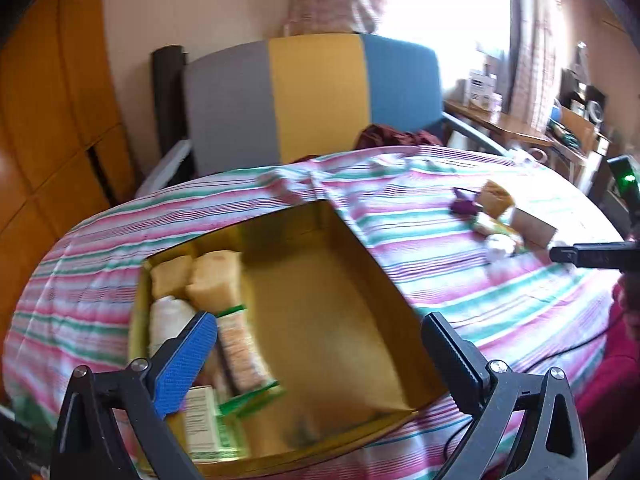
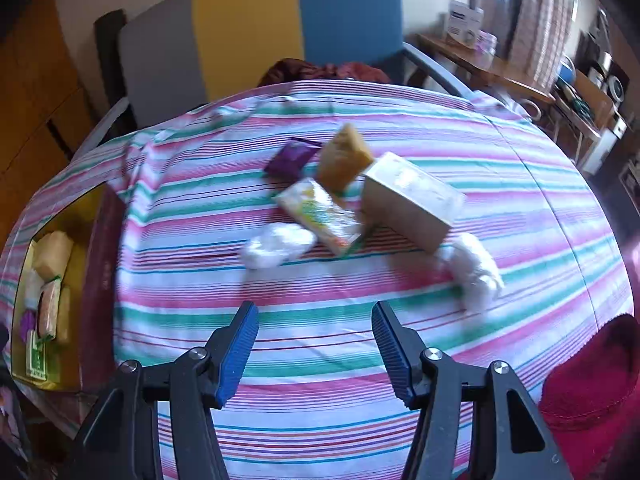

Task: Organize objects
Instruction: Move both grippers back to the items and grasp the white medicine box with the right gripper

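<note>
The right gripper [image 2: 315, 344] hangs over a table under a pink, green and white striped cloth [image 2: 320, 360], its blue-padded jaws about half open with only bare cloth between them. Ahead of the jaws, well apart from the fingertips, lies a blurred cluster of things: a tan cardboard box [image 2: 412, 200] whose long axis runs from straight ahead of the jaws away to their right, a yellow-green packet [image 2: 320, 216] lying slantwise against it, a tilted orange-brown block [image 2: 344, 160], a small purple sachet [image 2: 292, 156] beyond, and two white crumpled wads [image 2: 276, 246], one just ahead and one to the right. Far to the left of the jaws sits a gold-lined open box [image 2: 96, 248]. The left gripper [image 1: 316, 344] hovers over that box [image 1: 320, 300], jaws spread wide and empty; beneath its left finger, pale loaf-like blocks [image 1: 212, 276] and long packets [image 1: 240, 352] lie side by side, their lengths pointing away from the gripper.
</note>
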The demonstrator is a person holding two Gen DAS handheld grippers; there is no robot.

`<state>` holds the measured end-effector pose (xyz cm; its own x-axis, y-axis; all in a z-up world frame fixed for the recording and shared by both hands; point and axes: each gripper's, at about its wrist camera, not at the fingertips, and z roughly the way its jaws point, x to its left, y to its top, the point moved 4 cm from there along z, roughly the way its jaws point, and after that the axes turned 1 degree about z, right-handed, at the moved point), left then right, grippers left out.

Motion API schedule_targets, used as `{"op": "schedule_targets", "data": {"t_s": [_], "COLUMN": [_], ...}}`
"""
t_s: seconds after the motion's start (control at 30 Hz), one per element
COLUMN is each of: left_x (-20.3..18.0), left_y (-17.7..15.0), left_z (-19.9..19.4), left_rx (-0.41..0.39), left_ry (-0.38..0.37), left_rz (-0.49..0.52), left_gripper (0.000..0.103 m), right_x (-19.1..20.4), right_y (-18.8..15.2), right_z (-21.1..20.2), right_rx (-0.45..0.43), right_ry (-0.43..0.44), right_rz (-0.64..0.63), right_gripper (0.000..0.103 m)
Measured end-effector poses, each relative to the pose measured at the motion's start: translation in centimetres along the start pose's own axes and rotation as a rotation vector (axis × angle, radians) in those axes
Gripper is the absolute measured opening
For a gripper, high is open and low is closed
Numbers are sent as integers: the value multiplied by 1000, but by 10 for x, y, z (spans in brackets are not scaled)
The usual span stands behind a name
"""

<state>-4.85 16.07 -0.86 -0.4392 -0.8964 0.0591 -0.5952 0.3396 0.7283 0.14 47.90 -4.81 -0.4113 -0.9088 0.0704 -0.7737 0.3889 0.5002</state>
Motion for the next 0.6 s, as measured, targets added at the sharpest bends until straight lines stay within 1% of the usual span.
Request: {"op": "schedule_targets", "data": {"t_s": [0.2,0.3,0.43,0.5,0.57,0.6], "left_x": [-25,-33,-39,-42,-44,-45], "left_y": [5,6,7,8,9,10], "left_z": [9,15,21,23,25,26], "left_rx": [17,39,59,63,65,66], "left_ry": [-55,-84,-101,-107,-116,-121], "left_rz": [32,31,36,39,42,43], "left_gripper": [103,103,103,103,103,103], "right_x": [-41,-51,-55,-55,-57,-58], "right_y": [9,12,23,32,45,52], "right_z": [4,10,20,25,30,33], "right_rx": [13,25,32,32,25,25], "right_ry": [-36,-54,-54,-58,-62,-63], "right_rz": [72,67,-7,-62,-113,-138], "right_gripper": [60,60,60,63,72,73]}}
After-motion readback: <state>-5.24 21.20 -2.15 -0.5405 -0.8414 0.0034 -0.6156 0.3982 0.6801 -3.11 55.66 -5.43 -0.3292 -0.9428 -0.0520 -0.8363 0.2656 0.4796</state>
